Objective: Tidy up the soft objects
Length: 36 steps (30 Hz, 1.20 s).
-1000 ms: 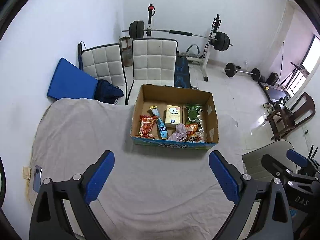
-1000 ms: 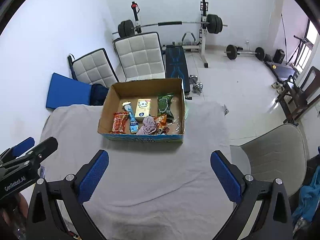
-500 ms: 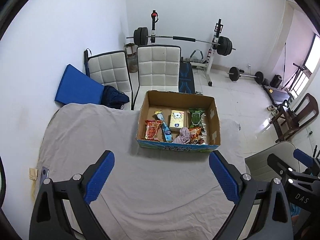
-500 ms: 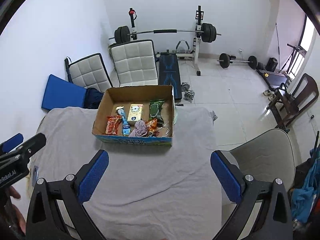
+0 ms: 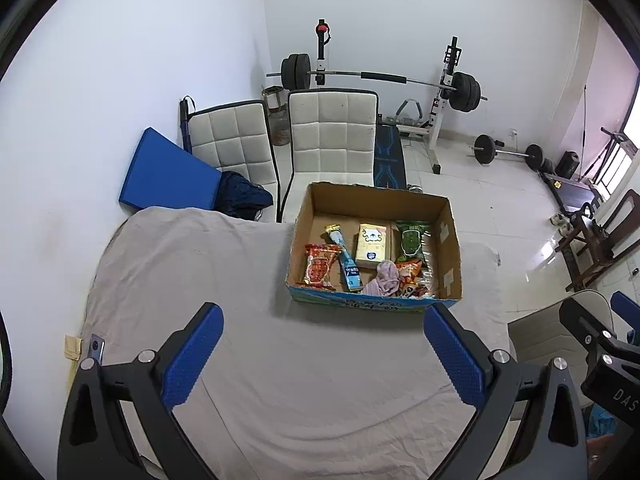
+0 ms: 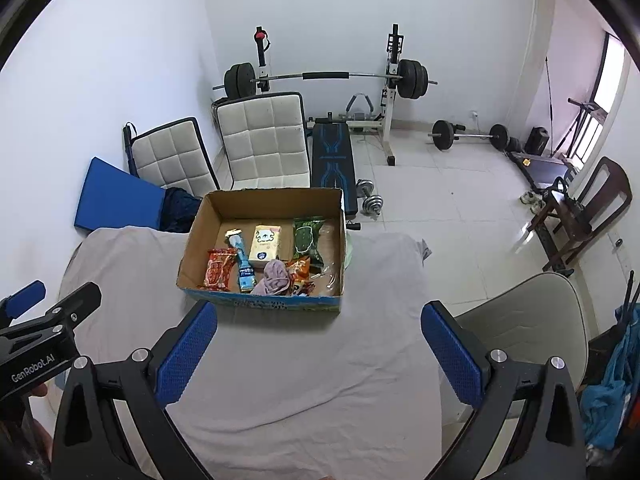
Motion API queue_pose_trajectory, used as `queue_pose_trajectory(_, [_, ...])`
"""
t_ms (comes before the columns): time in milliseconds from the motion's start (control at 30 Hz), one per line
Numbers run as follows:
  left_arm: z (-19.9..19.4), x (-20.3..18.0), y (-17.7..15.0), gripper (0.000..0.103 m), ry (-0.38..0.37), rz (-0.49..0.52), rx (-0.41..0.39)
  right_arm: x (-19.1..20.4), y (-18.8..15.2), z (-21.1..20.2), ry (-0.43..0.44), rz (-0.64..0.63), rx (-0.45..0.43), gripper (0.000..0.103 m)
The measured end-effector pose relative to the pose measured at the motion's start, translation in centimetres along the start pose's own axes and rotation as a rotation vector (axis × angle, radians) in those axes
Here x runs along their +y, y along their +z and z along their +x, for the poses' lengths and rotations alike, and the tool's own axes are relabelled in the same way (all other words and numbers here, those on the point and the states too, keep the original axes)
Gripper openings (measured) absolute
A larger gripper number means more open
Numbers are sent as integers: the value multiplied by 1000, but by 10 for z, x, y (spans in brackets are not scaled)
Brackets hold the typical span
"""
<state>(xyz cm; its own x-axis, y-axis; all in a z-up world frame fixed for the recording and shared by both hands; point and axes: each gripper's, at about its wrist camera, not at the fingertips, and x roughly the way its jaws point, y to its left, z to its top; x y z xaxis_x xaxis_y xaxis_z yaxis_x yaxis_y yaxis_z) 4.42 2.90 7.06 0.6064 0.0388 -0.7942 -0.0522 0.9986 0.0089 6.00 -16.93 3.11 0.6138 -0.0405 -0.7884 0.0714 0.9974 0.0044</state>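
Observation:
An open cardboard box [image 5: 450, 248] [image 6: 200, 236] stands at the far side of a table covered with a grey cloth [image 5: 248, 280] [image 6: 304, 360]. Inside lie a red snack pack [image 5: 319, 269] [image 6: 218, 268], a blue tube [image 5: 346, 262] [image 6: 243, 264], a yellow tissue pack [image 5: 372, 241] [image 6: 265, 247], a green packet [image 5: 412, 239] [image 6: 306, 237], a crumpled pink cloth [image 5: 382, 278] [image 6: 275, 277] and orange snack packs [image 5: 410, 272] [image 6: 300, 271]. My left gripper [image 5: 324, 356] and right gripper [image 6: 320, 354] are both open and empty, held high above the cloth, well short of the box.
Two white padded chairs [image 5: 332, 136] [image 6: 264, 140] and a blue mat [image 5: 166, 172] stand behind the table. A barbell rack and bench [image 6: 332, 148] are further back. A beige chair [image 6: 524, 316] is at the right of the table. A phone [image 5: 96, 350] lies at the cloth's left edge.
Both grippers have pulled back and up from the box, so it looks smaller and farther away. Both stay open and empty.

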Motion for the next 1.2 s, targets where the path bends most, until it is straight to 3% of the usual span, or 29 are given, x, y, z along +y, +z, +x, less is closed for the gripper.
queue_pose_trajectory(1200, [-1, -4, 11, 103, 12, 31, -36, -4, 15, 5, -18, -19, -33, 103])
